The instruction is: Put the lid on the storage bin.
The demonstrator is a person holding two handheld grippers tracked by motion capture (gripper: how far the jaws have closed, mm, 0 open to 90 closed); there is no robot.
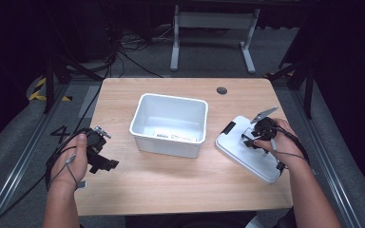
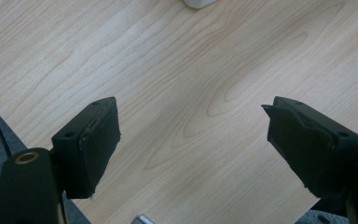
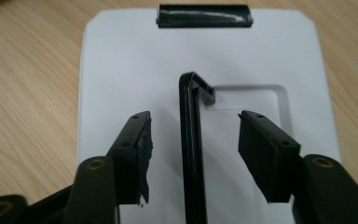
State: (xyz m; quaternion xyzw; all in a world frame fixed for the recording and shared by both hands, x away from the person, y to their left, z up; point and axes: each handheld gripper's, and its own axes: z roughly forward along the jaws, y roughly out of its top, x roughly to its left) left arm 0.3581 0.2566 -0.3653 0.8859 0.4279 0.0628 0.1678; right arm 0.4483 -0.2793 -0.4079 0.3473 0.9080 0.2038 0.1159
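White bin (image 1: 170, 124): only a label inside; one lid (image 3: 121, 84), its black handle (image 3: 193, 154) between my right gripper (image 3: 193, 144) jaws, apart; left gripper (image 2: 193, 135) jaws apart.

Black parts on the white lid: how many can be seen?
2. On the white lid, a black clip sits at the far edge, and a black handle stands at the middle, between the right gripper's open jaws.
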